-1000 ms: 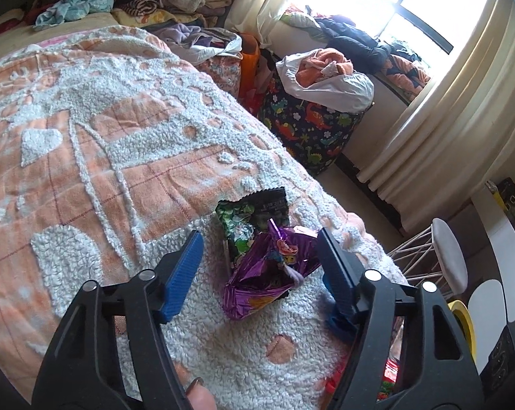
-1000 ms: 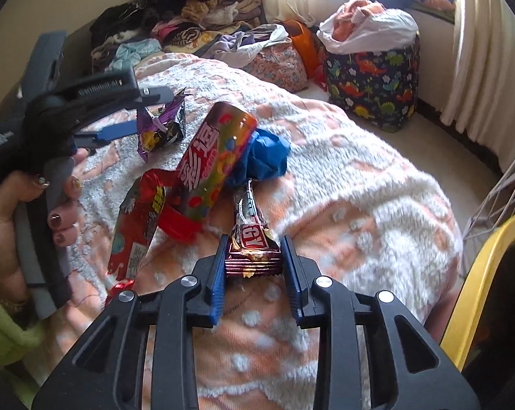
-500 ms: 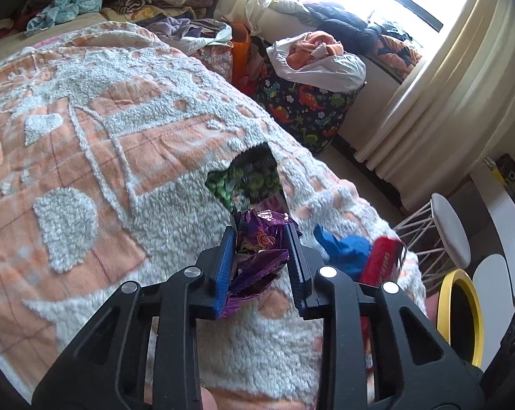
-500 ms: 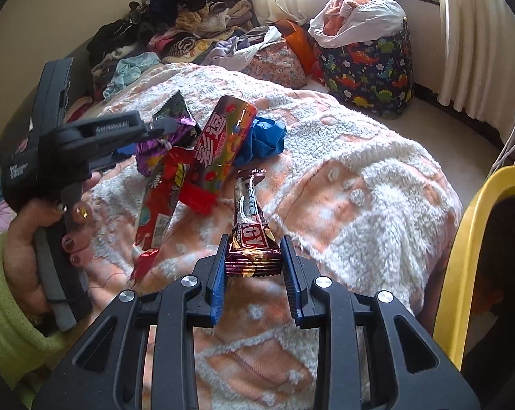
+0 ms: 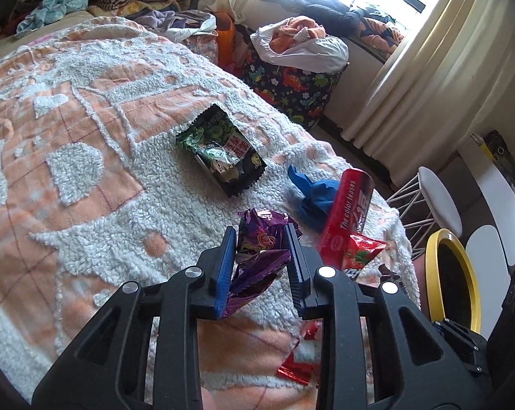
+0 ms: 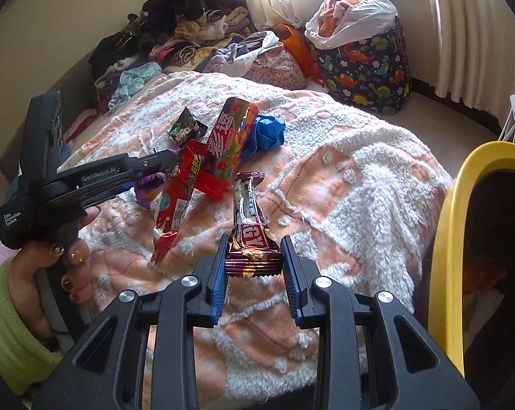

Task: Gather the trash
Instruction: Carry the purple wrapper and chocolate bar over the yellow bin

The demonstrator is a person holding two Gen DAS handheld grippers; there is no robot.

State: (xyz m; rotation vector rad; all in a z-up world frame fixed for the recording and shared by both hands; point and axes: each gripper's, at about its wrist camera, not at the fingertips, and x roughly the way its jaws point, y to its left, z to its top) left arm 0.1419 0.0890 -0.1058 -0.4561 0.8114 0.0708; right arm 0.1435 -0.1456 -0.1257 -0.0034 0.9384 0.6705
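Observation:
My left gripper is shut on a crumpled purple wrapper, held just above the orange and white blanket. My right gripper is shut on a brown chocolate-bar wrapper that sticks up between its pads. On the blanket lie a green and black snack bag, a red candy tube, a red packet and a blue glove. In the right wrist view the left gripper appears at left, with the purple wrapper under it. A yellow-rimmed bin stands at the bed's right edge.
A dinosaur-print hamper full of clothes stands by the curtains. Clothes are piled at the bed's far end. A white wire-legged stool stands past the bin. A hand in a lime-green sleeve holds the left gripper.
The left gripper closed on the purple wrapper and drew it back from the green bag toward the bin side. The right gripper, still holding the chocolate wrapper, shifted toward the yellow bin.

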